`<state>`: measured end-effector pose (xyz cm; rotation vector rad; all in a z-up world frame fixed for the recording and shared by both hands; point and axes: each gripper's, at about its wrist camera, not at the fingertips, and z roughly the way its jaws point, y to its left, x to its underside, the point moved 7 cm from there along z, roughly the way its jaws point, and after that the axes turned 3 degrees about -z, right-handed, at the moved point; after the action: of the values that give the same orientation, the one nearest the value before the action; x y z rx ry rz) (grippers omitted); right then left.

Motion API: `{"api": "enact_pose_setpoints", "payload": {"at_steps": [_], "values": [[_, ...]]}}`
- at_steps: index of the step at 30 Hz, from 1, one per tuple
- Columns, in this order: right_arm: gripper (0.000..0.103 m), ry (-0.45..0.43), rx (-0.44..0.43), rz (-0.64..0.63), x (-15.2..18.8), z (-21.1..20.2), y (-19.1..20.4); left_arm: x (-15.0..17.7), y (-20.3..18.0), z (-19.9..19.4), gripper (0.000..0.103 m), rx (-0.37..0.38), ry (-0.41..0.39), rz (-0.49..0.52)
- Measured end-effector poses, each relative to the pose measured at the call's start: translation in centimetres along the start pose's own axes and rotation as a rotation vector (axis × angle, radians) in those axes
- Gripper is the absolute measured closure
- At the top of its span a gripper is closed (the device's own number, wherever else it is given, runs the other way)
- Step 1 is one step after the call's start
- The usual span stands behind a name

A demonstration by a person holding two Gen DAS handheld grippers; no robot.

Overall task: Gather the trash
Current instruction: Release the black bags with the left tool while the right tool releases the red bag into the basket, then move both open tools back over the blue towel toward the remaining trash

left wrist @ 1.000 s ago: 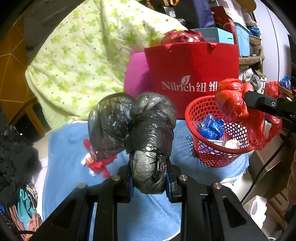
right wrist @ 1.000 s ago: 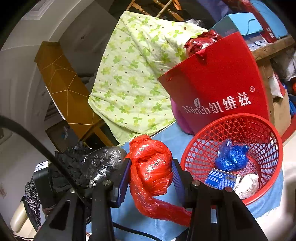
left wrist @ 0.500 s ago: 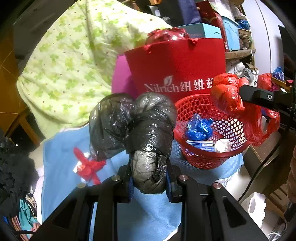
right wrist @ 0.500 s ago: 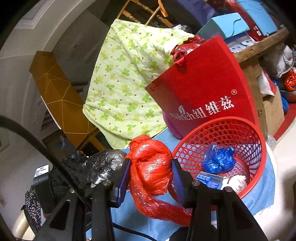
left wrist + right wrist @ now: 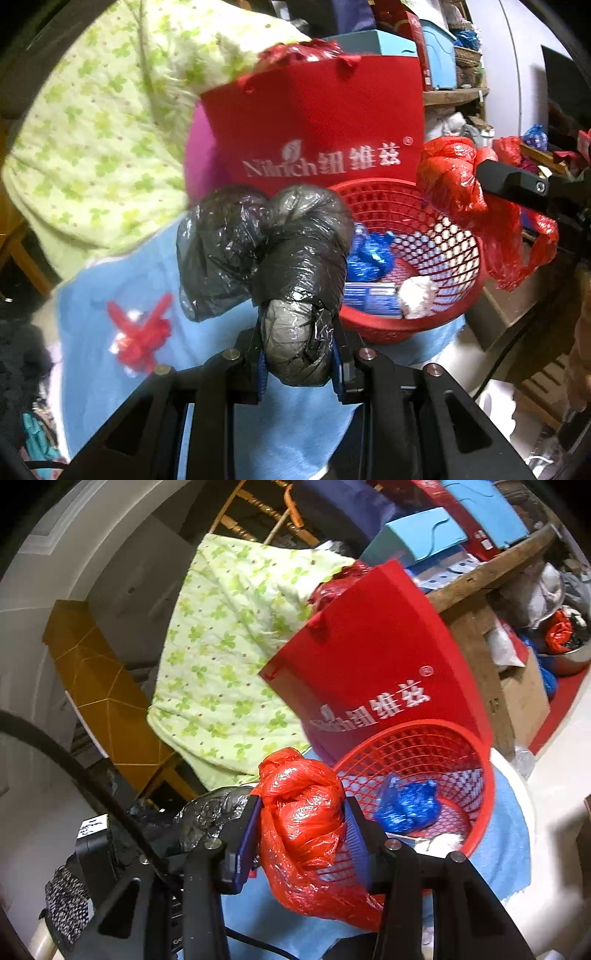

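My left gripper [image 5: 297, 360] is shut on a crumpled black plastic bag [image 5: 280, 258], held just left of the red mesh basket [image 5: 458, 258]. My right gripper [image 5: 301, 836] is shut on a knotted red plastic bag [image 5: 303, 819], held at the basket's near rim [image 5: 484, 775]; it also shows in the left wrist view [image 5: 458, 184] over the basket's right side. In the basket lie a blue plastic bag [image 5: 406, 805], a blue carton [image 5: 373, 299] and a white paper wad [image 5: 415, 295]. A red-and-white wrapper [image 5: 142, 332] lies on the blue cloth [image 5: 96, 369].
A red Nilrich paper bag [image 5: 325, 129] stands right behind the basket, with a green floral quilt [image 5: 99, 122] to its left. Shelves with boxes [image 5: 417, 535] are behind. Dark clothes [image 5: 18, 362] lie at the left edge.
Both grippers have moved closer to the basket with their bags still held. The red bag now hangs over the basket's rim.
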<state>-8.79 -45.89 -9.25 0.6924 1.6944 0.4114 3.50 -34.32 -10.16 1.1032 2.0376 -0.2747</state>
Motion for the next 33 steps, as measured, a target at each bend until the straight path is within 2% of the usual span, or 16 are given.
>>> {"api": "enact_pose_setpoints", "payload": {"at_steps": [8,10,11,12,13,14,17,21,26,29,31,33], "values": [[0.055,-0.009,0.107,0.064,-0.9,2.3,-4.1,-2.6,-2.4,3.4,0.073,0.150,0.019,0.005],[0.054,0.002,0.130,0.087,-1.0,3.3,-5.1,-3.4,-2.9,4.2,0.070,0.184,0.016,0.010],[0.052,0.013,0.142,0.107,-0.9,3.7,-5.6,-3.8,-3.0,4.6,0.061,0.188,0.011,0.011],[0.046,0.020,0.143,0.128,-0.8,4.1,-6.0,-4.1,-2.9,5.0,0.044,0.177,0.002,0.010],[0.041,0.021,0.138,0.146,-0.7,4.4,-6.2,-4.2,-2.7,5.0,0.037,0.163,-0.008,0.007],[0.030,0.016,0.140,0.157,-0.7,4.5,-6.3,-4.3,-2.3,4.9,0.033,0.150,-0.029,-0.002],[0.027,0.009,0.145,0.122,-0.5,4.6,-5.8,-3.6,-0.2,4.4,0.033,0.153,-0.046,-0.042],[0.027,-0.013,0.142,0.023,-0.4,4.3,-3.5,-0.7,5.2,4.2,0.031,0.060,-0.033,-0.116],[0.027,-0.018,0.068,-0.165,0.2,5.2,3.1,6.9,16.4,5.2,0.030,-0.133,0.068,-0.300],[0.027,0.014,0.023,-0.288,1.9,7.4,8.0,11.7,23.5,5.7,0.029,-0.288,0.128,-0.413],[0.027,0.062,-0.012,-0.377,4.1,9.8,11.4,14.6,27.5,6.1,0.025,-0.373,0.154,-0.481],[0.027,0.130,-0.027,-0.437,6.7,12.6,13.6,17.2,30.8,7.0,0.017,-0.421,0.193,-0.534]]}}
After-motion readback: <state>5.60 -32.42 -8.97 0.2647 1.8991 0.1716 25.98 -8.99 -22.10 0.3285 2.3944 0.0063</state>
